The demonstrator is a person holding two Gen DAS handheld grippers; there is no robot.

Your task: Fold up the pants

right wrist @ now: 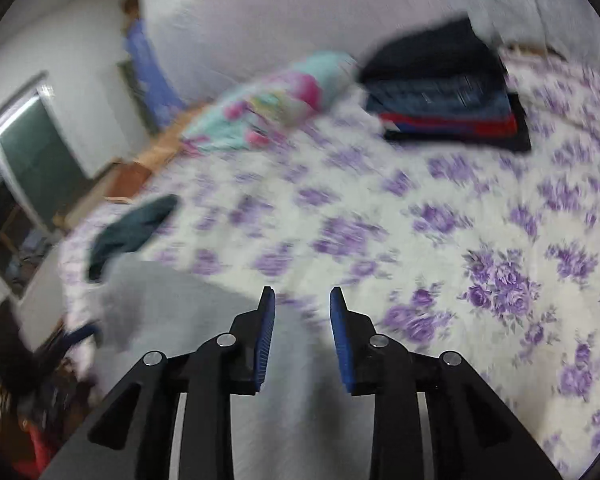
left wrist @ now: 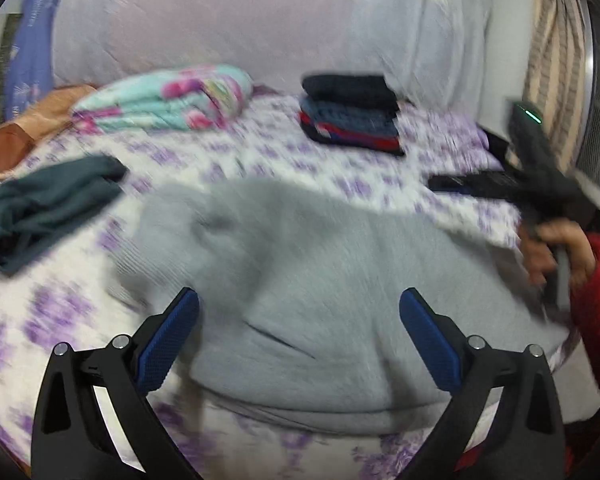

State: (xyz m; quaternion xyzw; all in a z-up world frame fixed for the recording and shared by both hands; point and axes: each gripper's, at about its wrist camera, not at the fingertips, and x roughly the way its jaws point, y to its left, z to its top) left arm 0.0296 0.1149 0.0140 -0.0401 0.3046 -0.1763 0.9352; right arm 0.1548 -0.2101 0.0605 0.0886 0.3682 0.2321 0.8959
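Observation:
Grey pants (left wrist: 300,280) lie spread on the purple-flowered bedsheet (left wrist: 260,152), blurred by motion. My left gripper (left wrist: 299,300) is wide open and empty just above their near part. My right gripper (right wrist: 302,300) is partly open with nothing between the pads, over the pants' grey cloth (right wrist: 204,320). In the left wrist view the right gripper's body (left wrist: 540,168) and the hand holding it show at the right edge of the pants.
A stack of folded dark clothes (left wrist: 352,116) sits at the back of the bed. A crumpled dark teal garment (left wrist: 48,208) lies at left. A folded floral blanket (left wrist: 168,100) and a large grey pillow (left wrist: 260,28) are behind. Curtain (left wrist: 556,60) at right.

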